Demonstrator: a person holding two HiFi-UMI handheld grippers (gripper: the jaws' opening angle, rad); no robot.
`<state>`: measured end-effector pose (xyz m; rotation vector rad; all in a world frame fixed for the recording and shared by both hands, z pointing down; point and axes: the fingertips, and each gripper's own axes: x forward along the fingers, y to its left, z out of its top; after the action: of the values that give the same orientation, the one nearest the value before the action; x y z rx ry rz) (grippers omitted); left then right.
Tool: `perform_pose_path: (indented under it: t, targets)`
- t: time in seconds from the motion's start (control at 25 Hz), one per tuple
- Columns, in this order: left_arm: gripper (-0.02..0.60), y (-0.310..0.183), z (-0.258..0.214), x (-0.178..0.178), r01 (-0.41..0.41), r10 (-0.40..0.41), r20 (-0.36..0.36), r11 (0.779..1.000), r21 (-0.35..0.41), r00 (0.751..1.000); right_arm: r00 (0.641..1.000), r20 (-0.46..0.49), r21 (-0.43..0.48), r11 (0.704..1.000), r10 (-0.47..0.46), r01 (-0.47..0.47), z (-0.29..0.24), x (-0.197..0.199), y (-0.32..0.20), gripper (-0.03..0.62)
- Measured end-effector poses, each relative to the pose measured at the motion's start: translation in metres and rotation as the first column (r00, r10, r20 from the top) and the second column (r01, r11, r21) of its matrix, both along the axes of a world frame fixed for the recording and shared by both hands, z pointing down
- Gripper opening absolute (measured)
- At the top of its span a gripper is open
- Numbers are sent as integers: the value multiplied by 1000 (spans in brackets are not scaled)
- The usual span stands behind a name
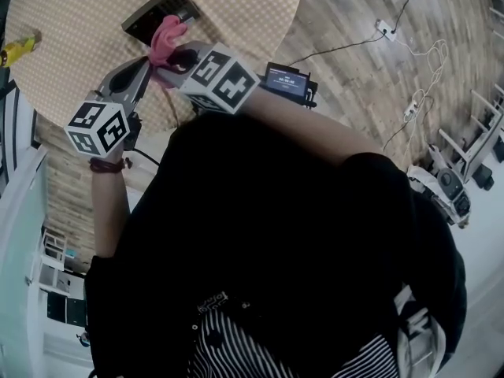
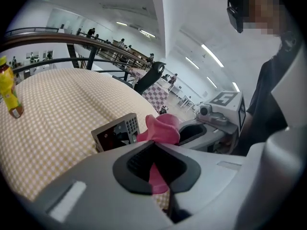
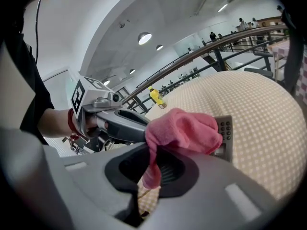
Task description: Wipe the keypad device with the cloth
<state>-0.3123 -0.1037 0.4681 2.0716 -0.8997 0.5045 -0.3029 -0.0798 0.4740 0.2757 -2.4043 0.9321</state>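
The keypad device (image 1: 153, 16) is a grey-edged black box with a small number pad, lying on the round checked table (image 1: 79, 22). A pink cloth (image 1: 166, 39) is bunched just in front of it, between the two grippers. My left gripper (image 1: 152, 68) is shut on one end of the cloth (image 2: 160, 128). My right gripper (image 1: 178, 58) is shut on the other end (image 3: 184, 128). In the left gripper view the device (image 2: 117, 131) shows behind the cloth; in the right gripper view only its keypad edge (image 3: 224, 132) shows. Both grippers hover at the table's near edge.
A yellow bottle (image 1: 17, 47) stands at the table's left edge (image 2: 9, 92). A black unit with a lit screen (image 1: 287, 81) sits below the table's near side. Cables and a power strip (image 1: 386, 28) lie on the wood floor to the right.
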Motion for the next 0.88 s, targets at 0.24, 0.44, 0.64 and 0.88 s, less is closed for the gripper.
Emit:
perform_pose_path:
  t: [0.24,0.44,0.64,0.88]
  targets:
    - [2,-14,20,-1,-119,121,65,992,-31,991,1000,-6,-37,999,2,-2,19,-3,-13,46]
    - [2,-27,22,0,-197,198,139,980,-22,970,999,-7,-51,998,31,-31,24,-3,-21,46]
    - [2,-45,17,-11,-184,185,174,983,-17,967,999,-27,-70,997,22,-24,29,-2,-21,46]
    - [2,-76,22,-22,-169,166,243,986,-6,956,999,-35,-95,995,-12,9,43,-8,-12,46]
